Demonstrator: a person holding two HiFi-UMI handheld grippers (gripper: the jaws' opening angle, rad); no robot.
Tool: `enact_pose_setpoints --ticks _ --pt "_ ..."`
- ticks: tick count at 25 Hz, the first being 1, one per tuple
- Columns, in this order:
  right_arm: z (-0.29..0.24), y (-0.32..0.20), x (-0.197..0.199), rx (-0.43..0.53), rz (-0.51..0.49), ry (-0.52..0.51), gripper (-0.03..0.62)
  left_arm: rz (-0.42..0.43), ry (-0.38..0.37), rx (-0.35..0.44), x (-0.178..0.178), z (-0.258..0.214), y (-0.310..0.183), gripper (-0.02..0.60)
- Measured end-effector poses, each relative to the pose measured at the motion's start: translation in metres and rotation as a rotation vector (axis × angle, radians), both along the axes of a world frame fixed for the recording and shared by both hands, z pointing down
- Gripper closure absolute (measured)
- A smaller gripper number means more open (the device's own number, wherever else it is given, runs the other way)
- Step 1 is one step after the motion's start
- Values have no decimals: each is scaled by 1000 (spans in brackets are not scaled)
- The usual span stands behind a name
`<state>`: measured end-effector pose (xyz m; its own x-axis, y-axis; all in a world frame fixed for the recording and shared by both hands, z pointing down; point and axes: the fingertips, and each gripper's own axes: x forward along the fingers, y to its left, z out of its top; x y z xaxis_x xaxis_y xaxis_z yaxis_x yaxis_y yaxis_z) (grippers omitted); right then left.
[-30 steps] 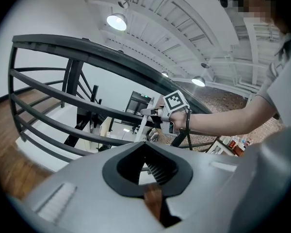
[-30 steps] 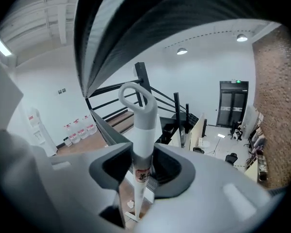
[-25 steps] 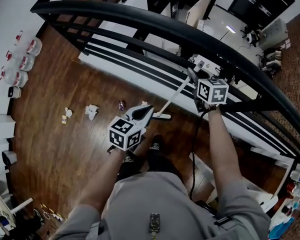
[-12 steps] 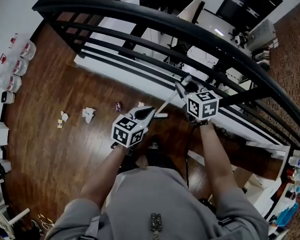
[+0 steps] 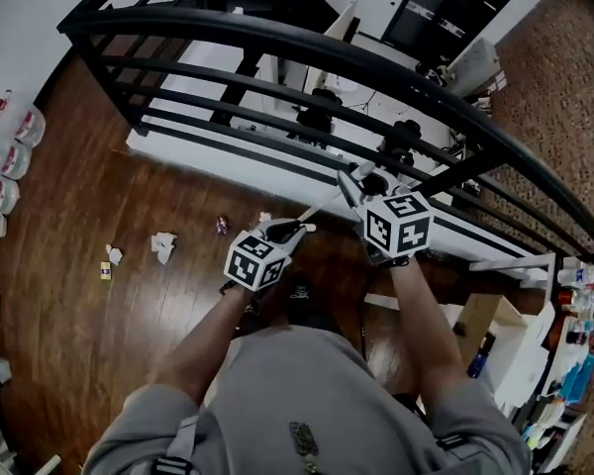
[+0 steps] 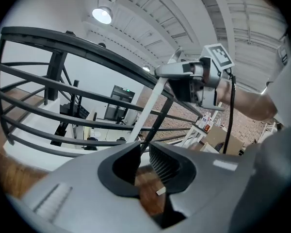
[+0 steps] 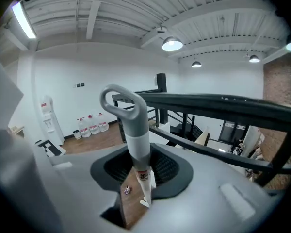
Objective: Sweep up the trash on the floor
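Observation:
My right gripper (image 5: 354,181) (image 7: 138,164) is shut on the grey looped handle of a broom (image 7: 131,125). Its white stick (image 5: 322,204) (image 6: 149,111) slants down to the wood floor. My left gripper (image 5: 285,232) (image 6: 141,147) hangs just left of the stick's lower end. Its jaws are opening by a narrow gap, with nothing between them. The trash lies on the floor to the left: crumpled white paper (image 5: 163,246), a small wrapper (image 5: 221,226) (image 7: 127,190), a white scrap (image 5: 265,218) and small bits (image 5: 109,261). The right gripper (image 6: 170,72) also shows in the left gripper view.
A black curved railing (image 5: 277,38) runs across just beyond the grippers, with a lower level behind it. Water bottles (image 5: 8,156) stand by the left wall. A cardboard box (image 5: 480,325) and a shelf with bottles (image 5: 584,295) are at the right. My shoes (image 5: 302,293) are below the grippers.
The right gripper has risen with the broom handle and come nearer to the left gripper. The left gripper has shifted sideways. The trash now lies further left in the head view.

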<state>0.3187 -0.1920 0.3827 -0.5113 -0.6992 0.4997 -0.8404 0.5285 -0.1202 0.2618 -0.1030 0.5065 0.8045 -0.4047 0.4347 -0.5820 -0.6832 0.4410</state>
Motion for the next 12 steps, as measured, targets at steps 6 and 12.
enact_pose_setpoints --ticks 6,12 --pt "-57 28 -30 79 58 -31 496 51 -25 89 -7 -3 -2 445" --pt "-97 54 -51 125 78 -80 497 98 -33 94 4 8 -1 397"
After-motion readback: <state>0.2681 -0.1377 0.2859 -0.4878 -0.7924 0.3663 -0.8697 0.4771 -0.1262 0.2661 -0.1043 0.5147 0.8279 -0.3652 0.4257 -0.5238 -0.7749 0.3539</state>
